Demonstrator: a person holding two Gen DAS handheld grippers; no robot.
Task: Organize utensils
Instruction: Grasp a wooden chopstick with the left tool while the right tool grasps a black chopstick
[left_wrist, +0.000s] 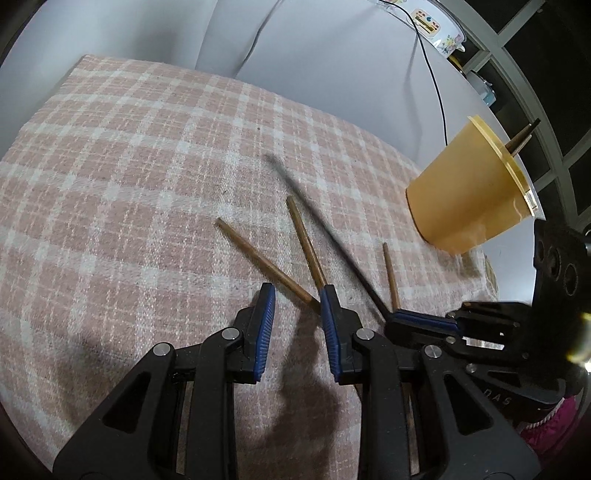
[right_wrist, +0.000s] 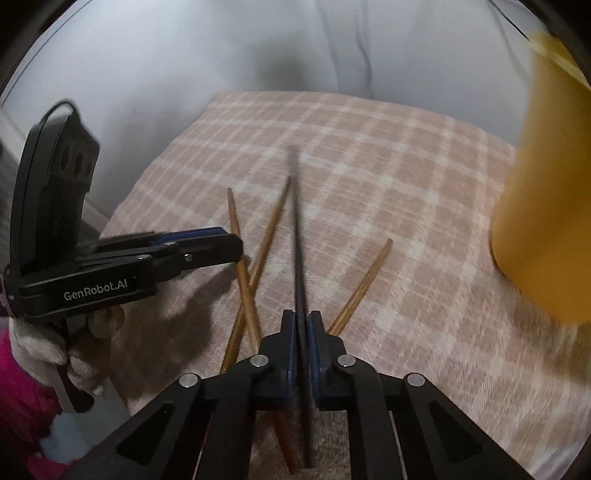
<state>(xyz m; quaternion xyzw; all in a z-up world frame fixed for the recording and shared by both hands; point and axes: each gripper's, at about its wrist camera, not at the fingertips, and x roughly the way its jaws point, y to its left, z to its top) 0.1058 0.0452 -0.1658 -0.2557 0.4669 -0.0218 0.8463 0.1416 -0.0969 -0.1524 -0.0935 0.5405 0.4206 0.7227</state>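
Note:
A dark chopstick (right_wrist: 296, 221) runs forward from my right gripper (right_wrist: 303, 319), which is shut on its near part. In the left wrist view the same dark chopstick (left_wrist: 325, 236) slants up from the right gripper (left_wrist: 397, 318). Three wooden chopsticks (left_wrist: 258, 258) (left_wrist: 306, 242) (left_wrist: 390, 275) lie loose on the pink checked cloth (left_wrist: 129, 166). My left gripper (left_wrist: 297, 295) hovers open just over two of them with only cloth between its fingers, and it also shows in the right wrist view as the left gripper (right_wrist: 231, 242). A yellow cup (left_wrist: 461, 192) holding chopstick ends (left_wrist: 521, 138) stands at the cloth's right.
The cloth (right_wrist: 388, 177) lies on a white surface (left_wrist: 314, 48). A black cable (left_wrist: 432, 74) crosses it toward a white patterned pot (left_wrist: 432, 22). A gloved hand (right_wrist: 40, 343) with a pink sleeve holds the left gripper. The yellow cup (right_wrist: 543, 184) looms close on the right.

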